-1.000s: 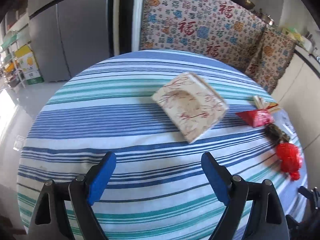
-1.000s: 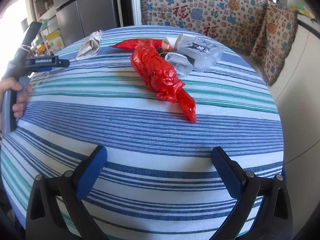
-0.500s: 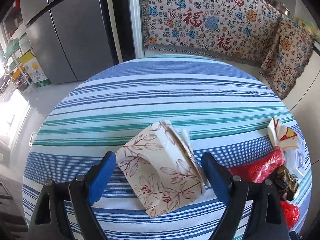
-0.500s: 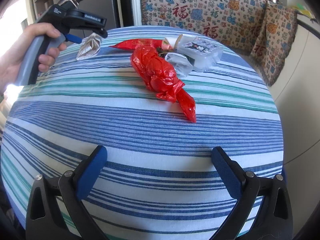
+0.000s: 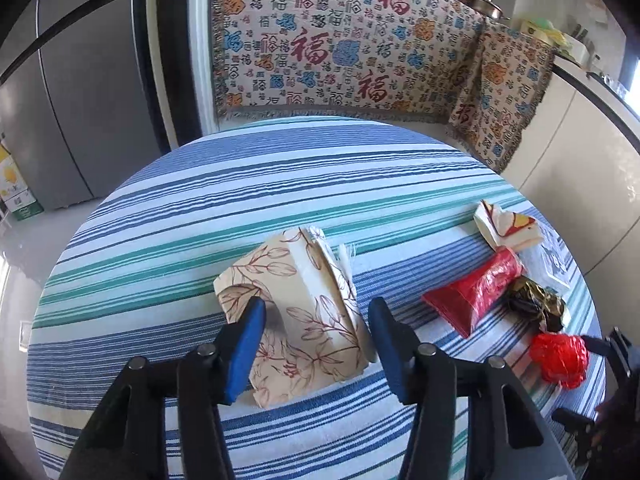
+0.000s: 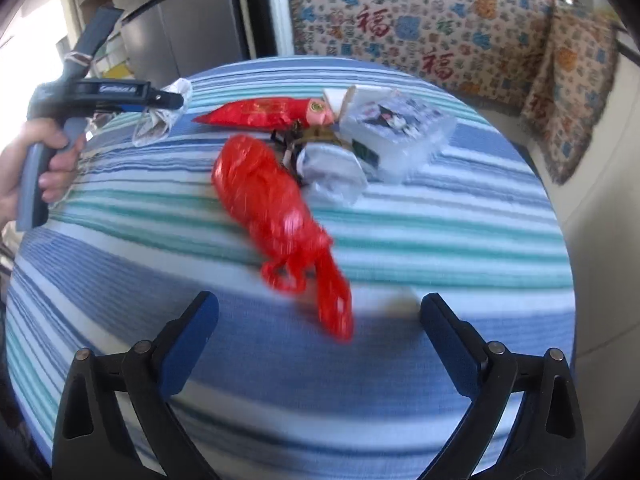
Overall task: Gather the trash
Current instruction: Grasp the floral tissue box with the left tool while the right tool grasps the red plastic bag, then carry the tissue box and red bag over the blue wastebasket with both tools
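A beige floral packet [image 5: 304, 304] lies bent on the striped round table [image 5: 280, 168]. My left gripper [image 5: 316, 304] straddles it with jaws closing, and both blue pads touch its sides. The right wrist view shows that gripper [image 6: 176, 100] clamped on the packet [image 6: 156, 128]. My right gripper [image 6: 320, 304] is open, low over the table. The tail of a crumpled red plastic bag [image 6: 268, 200] reaches between its fingers, apart from both pads. Behind the bag lie a red foil wrapper [image 6: 260, 114], a clear cartoon-printed pack [image 6: 400, 128] and white crumpled plastic [image 6: 336, 172].
A dark crumpled wrapper [image 5: 536, 308] and a folded paper carton [image 5: 504, 228] sit with the trash at the table's right. A person's hand [image 6: 44, 168] holds the left gripper's handle. Beyond the table are a grey fridge [image 5: 80, 100] and a patterned cloth [image 5: 340, 48].
My left gripper came up to the floral packet and its jaws narrowed around it. My right gripper moved toward the red bag, which now sits closer and blurred.
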`<action>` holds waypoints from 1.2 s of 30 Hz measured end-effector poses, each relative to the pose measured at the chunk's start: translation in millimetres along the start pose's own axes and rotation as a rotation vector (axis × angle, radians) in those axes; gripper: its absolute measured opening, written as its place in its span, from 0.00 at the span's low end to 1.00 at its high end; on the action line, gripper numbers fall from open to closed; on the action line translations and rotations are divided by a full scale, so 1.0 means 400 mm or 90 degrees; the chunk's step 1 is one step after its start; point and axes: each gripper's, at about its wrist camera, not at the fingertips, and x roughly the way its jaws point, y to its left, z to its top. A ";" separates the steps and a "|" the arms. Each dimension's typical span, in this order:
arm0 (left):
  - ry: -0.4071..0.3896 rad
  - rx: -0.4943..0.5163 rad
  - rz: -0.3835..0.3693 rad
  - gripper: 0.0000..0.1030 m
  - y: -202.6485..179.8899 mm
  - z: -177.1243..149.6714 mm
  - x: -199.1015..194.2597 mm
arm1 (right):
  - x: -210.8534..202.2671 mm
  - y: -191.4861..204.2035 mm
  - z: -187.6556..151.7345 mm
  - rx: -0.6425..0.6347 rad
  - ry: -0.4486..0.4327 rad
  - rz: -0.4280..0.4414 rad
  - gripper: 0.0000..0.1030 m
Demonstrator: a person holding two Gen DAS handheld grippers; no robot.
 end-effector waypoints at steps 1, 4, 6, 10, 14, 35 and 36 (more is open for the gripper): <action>0.003 0.011 -0.008 0.46 0.000 0.000 -0.002 | 0.010 0.010 0.022 -0.022 -0.005 0.008 0.93; 0.012 0.036 -0.014 0.42 -0.009 -0.019 -0.024 | 0.040 0.029 0.056 -0.048 0.016 0.040 0.61; 0.019 0.048 -0.014 0.42 -0.017 -0.036 -0.041 | 0.041 0.046 0.069 -0.054 0.016 0.041 0.34; 0.031 0.069 -0.014 0.43 -0.036 -0.093 -0.081 | 0.018 0.076 0.051 -0.029 0.040 0.071 0.34; 0.021 0.082 -0.001 0.63 -0.050 -0.132 -0.123 | -0.028 0.095 0.002 -0.001 0.063 0.086 0.34; 0.065 0.029 -0.016 0.69 -0.004 -0.099 -0.025 | -0.047 0.059 0.053 -0.033 0.111 0.046 0.71; 0.066 0.031 -0.020 0.69 -0.006 -0.101 -0.027 | -0.041 0.057 0.056 -0.032 0.118 0.048 0.58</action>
